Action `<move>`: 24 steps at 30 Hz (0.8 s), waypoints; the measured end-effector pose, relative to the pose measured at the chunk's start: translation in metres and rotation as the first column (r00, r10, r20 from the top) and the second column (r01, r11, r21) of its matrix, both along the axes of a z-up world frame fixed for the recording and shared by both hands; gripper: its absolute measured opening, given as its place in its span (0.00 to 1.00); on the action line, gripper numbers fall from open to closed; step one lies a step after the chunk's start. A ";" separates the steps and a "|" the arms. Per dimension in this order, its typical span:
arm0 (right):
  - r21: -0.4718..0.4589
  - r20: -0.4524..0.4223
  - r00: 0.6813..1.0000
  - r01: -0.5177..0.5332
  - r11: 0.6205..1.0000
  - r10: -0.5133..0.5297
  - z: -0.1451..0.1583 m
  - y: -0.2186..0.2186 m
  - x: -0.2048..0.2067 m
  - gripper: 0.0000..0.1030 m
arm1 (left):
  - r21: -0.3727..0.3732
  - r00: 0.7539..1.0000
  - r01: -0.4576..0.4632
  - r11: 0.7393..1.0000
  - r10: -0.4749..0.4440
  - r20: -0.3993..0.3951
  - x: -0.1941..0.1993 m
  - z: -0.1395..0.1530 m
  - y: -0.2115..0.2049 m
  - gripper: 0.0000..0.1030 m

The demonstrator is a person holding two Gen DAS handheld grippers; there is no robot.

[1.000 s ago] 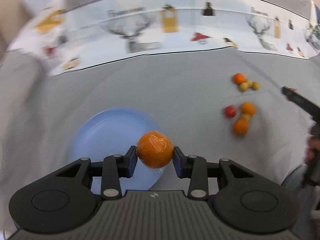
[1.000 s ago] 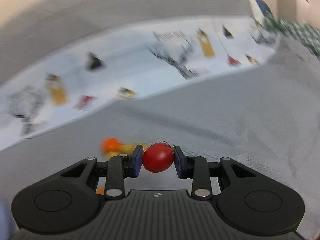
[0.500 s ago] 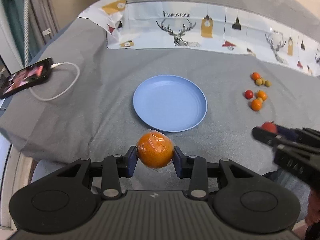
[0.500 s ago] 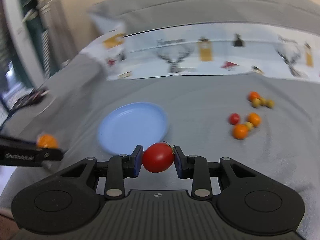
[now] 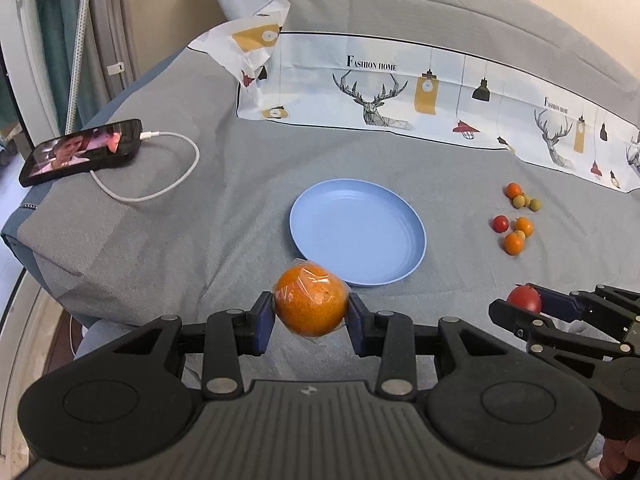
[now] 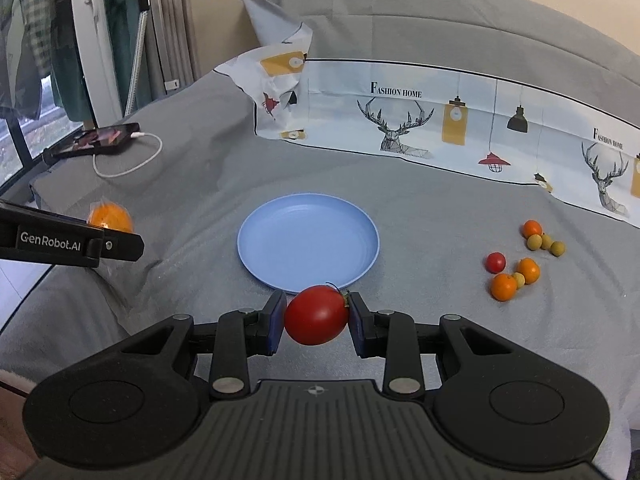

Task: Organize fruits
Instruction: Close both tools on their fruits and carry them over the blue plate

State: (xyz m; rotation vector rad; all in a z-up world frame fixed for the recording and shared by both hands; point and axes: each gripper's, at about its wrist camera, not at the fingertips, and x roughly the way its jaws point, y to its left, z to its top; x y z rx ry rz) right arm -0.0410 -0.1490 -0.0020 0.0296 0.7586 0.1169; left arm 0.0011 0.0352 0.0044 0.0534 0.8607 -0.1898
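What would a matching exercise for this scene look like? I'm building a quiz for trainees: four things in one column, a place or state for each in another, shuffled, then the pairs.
Things:
1. wrapped orange
2. large tomato
3. blue plate
4. phone

Places or states:
A. plugged into a white cable
B. clamped in the right gripper
C. nothing on it, on the grey cover
D. clamped in the left gripper

Pairs: 1-D, 2-B, 3-C, 4-A
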 end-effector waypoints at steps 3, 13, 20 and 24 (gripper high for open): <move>-0.012 -0.007 1.000 -0.011 1.000 0.011 -0.003 0.004 0.004 0.34 | 0.004 1.000 -0.008 1.000 0.008 0.001 0.002 -0.002 0.003 0.41; -0.021 -0.041 0.999 -0.026 0.999 0.025 -0.011 0.007 0.017 0.34 | 0.006 0.999 -0.030 1.000 0.030 -0.020 0.023 -0.008 -0.003 0.41; -0.024 -0.057 0.998 -0.001 1.000 0.000 -0.021 -0.001 0.045 0.34 | -0.002 0.999 -0.023 1.000 0.023 -0.042 0.057 -0.018 -0.016 0.41; -0.026 -0.079 0.997 0.002 1.000 -0.004 -0.033 -0.004 0.070 0.34 | -0.010 0.997 -0.016 1.000 0.015 -0.073 0.083 -0.028 -0.025 0.41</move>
